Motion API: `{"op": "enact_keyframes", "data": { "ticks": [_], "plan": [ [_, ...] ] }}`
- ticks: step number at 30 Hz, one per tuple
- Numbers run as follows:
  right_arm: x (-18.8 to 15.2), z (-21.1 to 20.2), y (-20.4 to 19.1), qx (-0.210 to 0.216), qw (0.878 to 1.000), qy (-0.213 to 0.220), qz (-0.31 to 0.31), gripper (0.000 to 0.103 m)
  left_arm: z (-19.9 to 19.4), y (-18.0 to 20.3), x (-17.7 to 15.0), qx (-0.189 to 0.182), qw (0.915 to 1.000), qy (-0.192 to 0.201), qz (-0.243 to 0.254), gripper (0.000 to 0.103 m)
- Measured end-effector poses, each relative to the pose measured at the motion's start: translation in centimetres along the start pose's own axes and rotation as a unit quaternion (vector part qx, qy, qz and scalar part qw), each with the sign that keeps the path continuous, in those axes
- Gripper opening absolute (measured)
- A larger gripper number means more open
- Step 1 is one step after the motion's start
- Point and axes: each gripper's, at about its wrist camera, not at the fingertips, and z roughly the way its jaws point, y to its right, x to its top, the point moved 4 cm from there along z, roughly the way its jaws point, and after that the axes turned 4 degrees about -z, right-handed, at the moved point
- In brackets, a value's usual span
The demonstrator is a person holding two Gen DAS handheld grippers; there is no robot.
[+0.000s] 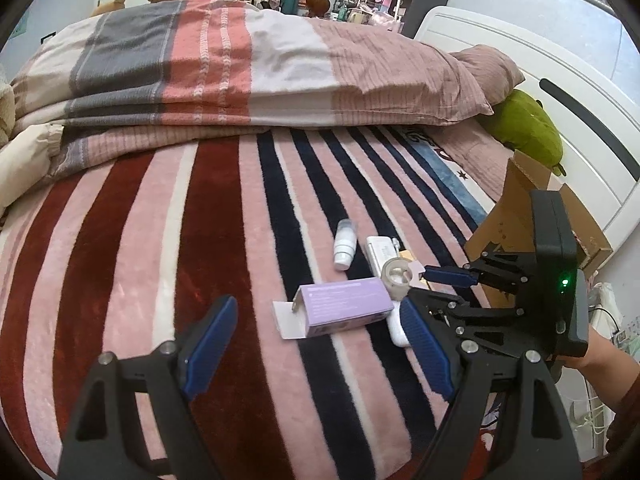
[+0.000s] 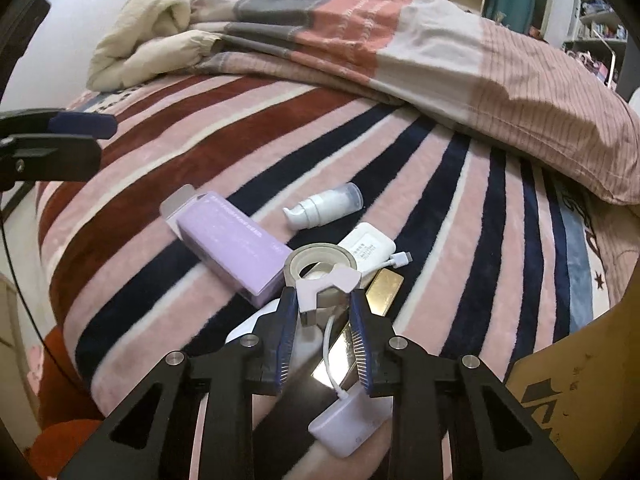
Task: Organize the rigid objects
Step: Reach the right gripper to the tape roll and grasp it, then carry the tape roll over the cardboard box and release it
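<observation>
Where the right gripper point(image 2: 324, 300) pinches, contact stays unclear.

I see the fleecy blanket striped pink, maroon and navy point(image 1: 168, 216) covering the bed. Along its far edge lies a folded quilt in grey, coral and white blocks point(image 1: 208, 64). A cream padded garment point(image 2: 136, 44) is bunched at the far left corner; a green plush toy point(image 1: 528, 128) sits against the white headboard point(image 1: 560, 80).
</observation>
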Motion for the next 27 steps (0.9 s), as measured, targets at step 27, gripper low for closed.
{"op": "enact_keyframes", "data": {
  "ticks": [27],
  "plan": [
    [1.9, -6.4, -2.0, 0.041, 0.995, 0.087, -0.031, 0.034, -1.5, 6.5, 2.4, -0.092, 0.9955, -0.005, 0.020, 0.081]
  ]
}}
